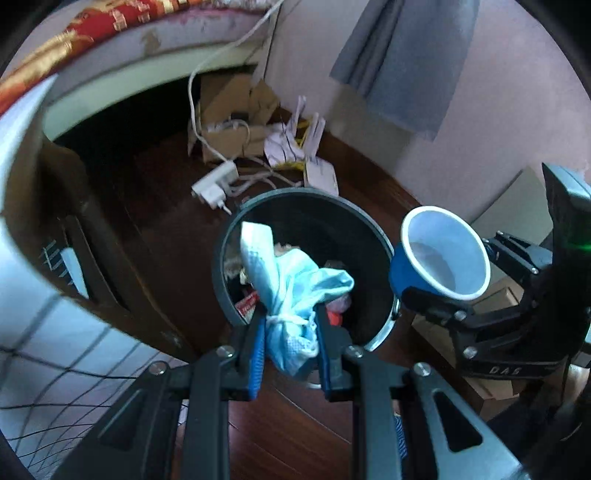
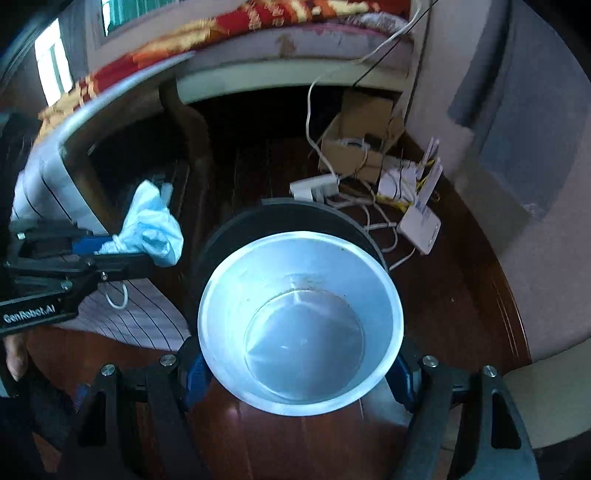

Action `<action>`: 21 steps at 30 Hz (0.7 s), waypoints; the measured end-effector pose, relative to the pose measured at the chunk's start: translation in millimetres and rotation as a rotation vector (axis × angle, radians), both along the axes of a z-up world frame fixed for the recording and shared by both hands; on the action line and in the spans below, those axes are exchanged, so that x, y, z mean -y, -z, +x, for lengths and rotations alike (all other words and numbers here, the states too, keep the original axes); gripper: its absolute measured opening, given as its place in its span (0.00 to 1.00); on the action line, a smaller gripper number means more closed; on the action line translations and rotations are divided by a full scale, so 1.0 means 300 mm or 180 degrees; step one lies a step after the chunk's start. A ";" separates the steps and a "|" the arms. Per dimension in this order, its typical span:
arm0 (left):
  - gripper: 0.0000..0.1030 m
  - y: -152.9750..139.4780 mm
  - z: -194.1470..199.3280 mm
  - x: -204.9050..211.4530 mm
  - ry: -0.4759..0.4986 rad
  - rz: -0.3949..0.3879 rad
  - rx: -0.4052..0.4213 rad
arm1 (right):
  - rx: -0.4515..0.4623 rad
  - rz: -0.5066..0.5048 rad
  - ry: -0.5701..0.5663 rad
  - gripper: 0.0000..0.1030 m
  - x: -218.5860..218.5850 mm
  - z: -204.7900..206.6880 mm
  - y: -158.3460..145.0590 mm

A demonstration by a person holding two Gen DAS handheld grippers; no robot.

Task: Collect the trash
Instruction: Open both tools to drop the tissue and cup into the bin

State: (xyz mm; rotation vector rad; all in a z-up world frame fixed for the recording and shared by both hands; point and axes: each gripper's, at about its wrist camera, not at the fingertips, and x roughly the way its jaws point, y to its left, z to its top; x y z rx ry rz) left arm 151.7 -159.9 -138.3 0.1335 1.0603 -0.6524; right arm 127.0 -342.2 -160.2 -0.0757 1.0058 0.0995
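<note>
My left gripper (image 1: 290, 317) is shut on a crumpled light-blue face mask (image 1: 291, 280) and holds it above the open black trash bin (image 1: 369, 229), which has several bits of rubbish inside. My right gripper (image 2: 299, 373) is shut on a blue paper cup with a white inside (image 2: 299, 325), held over the near rim of the bin (image 2: 295, 214). In the left wrist view the cup (image 1: 443, 254) and the right gripper (image 1: 436, 302) are at the bin's right edge. In the right wrist view the left gripper (image 2: 122, 254) holds the mask (image 2: 151, 225) to the left of the bin.
The bin stands on a dark wood floor (image 1: 295, 424). Behind it lie a white power strip (image 1: 216, 184), cables, a white router (image 2: 421, 225) and a cardboard box (image 2: 354, 147). A bed with a red patterned cover (image 2: 258, 18) runs along the back. A dark wooden cabinet (image 1: 92, 258) is at the left.
</note>
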 end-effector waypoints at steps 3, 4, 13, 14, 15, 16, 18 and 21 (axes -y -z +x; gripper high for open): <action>0.24 0.042 0.017 0.030 0.0053 0.0032 -0.0081 | -0.0137 -0.0112 -0.0119 0.76 -0.010 0.033 0.071; 0.24 0.053 0.024 0.039 0.0061 0.0048 -0.0096 | -0.0156 -0.0114 -0.0137 0.76 -0.012 0.039 0.082; 0.77 0.153 0.073 0.017 -0.0153 0.0230 -0.0207 | -0.0368 -0.0688 -0.0426 1.00 -0.050 0.092 0.205; 0.79 0.152 0.066 0.000 -0.0213 0.0286 -0.0156 | -0.0316 -0.0676 -0.0393 1.00 -0.038 0.090 0.197; 0.86 0.154 0.060 -0.013 -0.0265 0.0338 -0.0129 | -0.0283 -0.0654 -0.0359 1.00 -0.028 0.087 0.187; 0.90 0.155 0.049 -0.025 -0.0298 0.0349 -0.0106 | -0.0272 -0.0614 -0.0329 1.00 -0.019 0.084 0.181; 0.94 0.153 0.022 -0.040 -0.0368 0.0400 0.0010 | -0.0255 -0.0587 -0.0275 1.00 -0.006 0.080 0.174; 0.95 0.152 0.002 -0.060 -0.0436 0.0368 0.0009 | -0.0282 -0.0532 -0.0204 1.00 0.002 0.076 0.171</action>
